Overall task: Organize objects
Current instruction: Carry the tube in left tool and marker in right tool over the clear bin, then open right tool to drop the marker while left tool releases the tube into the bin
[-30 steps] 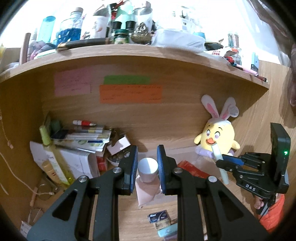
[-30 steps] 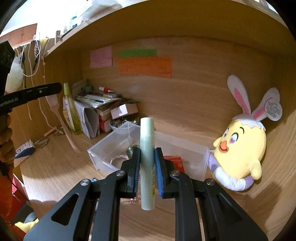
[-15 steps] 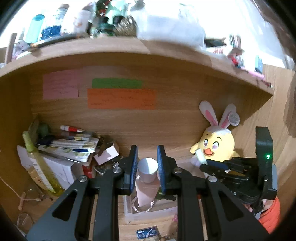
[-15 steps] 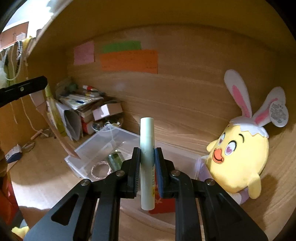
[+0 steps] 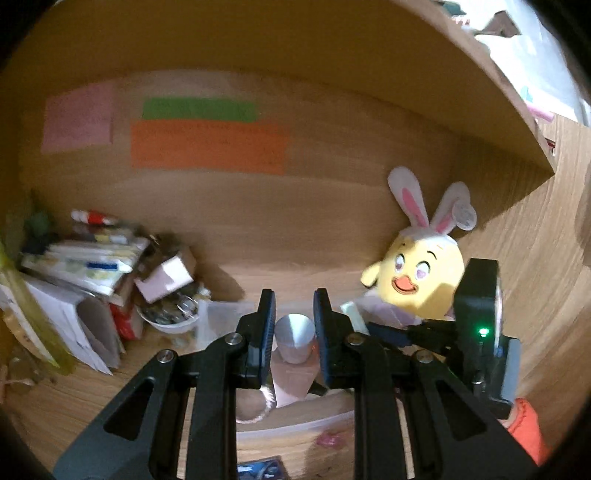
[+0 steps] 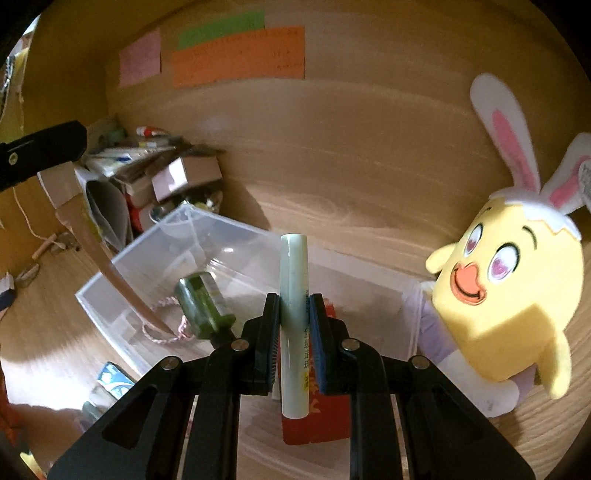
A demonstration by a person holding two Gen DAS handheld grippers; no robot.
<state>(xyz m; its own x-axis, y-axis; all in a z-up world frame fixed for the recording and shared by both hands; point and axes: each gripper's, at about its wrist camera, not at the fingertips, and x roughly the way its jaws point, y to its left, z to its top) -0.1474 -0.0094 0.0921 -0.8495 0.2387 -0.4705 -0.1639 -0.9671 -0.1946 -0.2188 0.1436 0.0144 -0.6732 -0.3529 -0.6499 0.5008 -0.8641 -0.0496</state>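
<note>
Pale tube [image 6: 293,317] clamped between right gripper [image 6: 293,325] pads

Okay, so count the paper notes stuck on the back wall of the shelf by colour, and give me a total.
Pink notes: 1
Green notes: 1
Orange notes: 1
Total: 3

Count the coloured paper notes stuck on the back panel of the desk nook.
3: a pink note at the left, a green strip to its right, and a larger orange note just under the green one. None looks hidden.
</note>
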